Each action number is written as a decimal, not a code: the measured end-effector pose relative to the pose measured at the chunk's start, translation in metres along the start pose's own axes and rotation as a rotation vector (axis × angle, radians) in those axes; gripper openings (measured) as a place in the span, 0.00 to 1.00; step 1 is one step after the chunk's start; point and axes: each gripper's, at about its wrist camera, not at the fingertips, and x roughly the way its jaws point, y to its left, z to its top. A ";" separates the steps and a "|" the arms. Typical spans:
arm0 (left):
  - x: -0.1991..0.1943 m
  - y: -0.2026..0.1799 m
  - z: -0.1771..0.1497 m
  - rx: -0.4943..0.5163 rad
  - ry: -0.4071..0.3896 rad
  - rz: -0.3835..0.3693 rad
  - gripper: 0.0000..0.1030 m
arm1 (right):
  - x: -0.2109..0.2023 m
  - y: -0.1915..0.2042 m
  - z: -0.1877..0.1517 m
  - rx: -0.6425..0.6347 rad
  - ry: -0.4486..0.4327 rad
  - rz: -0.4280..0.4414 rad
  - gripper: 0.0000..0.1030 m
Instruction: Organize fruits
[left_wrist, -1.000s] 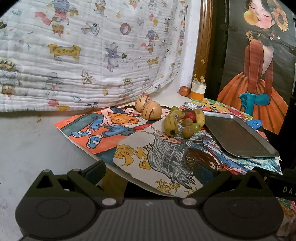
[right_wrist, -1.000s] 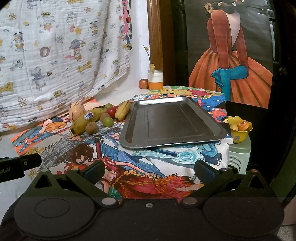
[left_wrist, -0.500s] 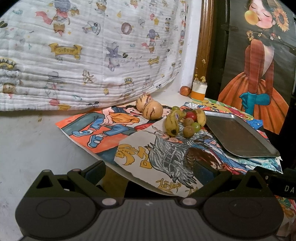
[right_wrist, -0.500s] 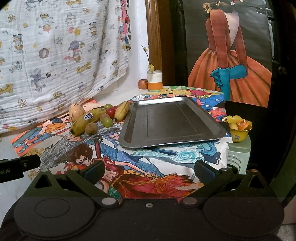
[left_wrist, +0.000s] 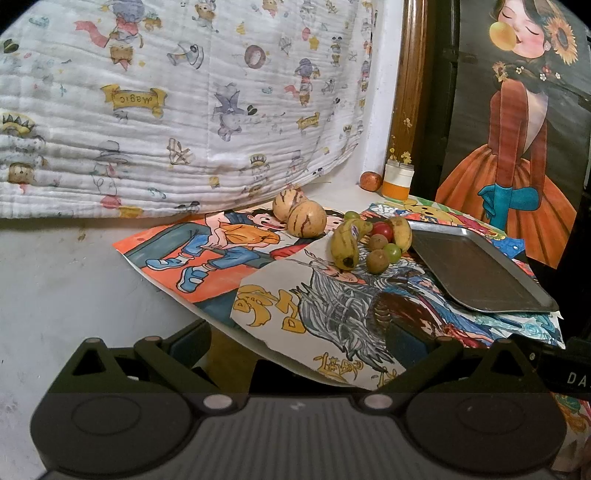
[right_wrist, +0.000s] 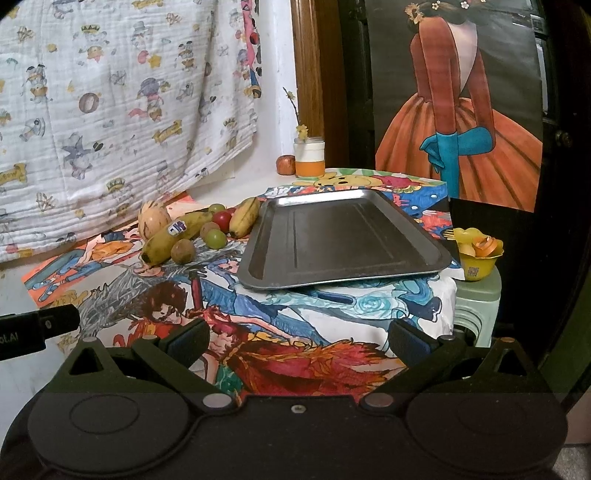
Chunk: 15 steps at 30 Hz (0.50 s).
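The fruits are lying in a loose cluster just left of the metal tray (right_wrist: 343, 240), which is sitting bare. Two tan striped melons (left_wrist: 306, 220) are touching; a stickered banana (right_wrist: 173, 236) and a shorter banana (right_wrist: 244, 217) are flanking a red tomato (right_wrist: 222, 219), green grape (right_wrist: 216, 238) and brown fruit (right_wrist: 183, 252).

Fruit pile (left_wrist: 364, 242) beside metal tray (left_wrist: 480, 275)

Beside the one metal tray (right_wrist: 343, 240) I count two bananas (right_wrist: 173, 236), two striped tan melons (left_wrist: 306, 220), two brown round fruits (right_wrist: 183, 252), two green grapes (right_wrist: 216, 238) and one red tomato (right_wrist: 222, 219). Behind the tray stand one jar (right_wrist: 309, 157) and one small apple (right_wrist: 286, 164).
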 end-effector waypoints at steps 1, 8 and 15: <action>0.000 0.000 0.000 -0.001 0.000 0.000 1.00 | -0.001 0.000 0.000 0.000 0.000 0.001 1.00; 0.000 0.000 0.000 0.000 0.000 0.000 1.00 | -0.001 0.001 0.000 0.000 0.000 0.001 1.00; 0.000 0.000 0.000 0.000 0.000 0.000 1.00 | -0.001 0.000 -0.001 -0.001 0.001 0.003 1.00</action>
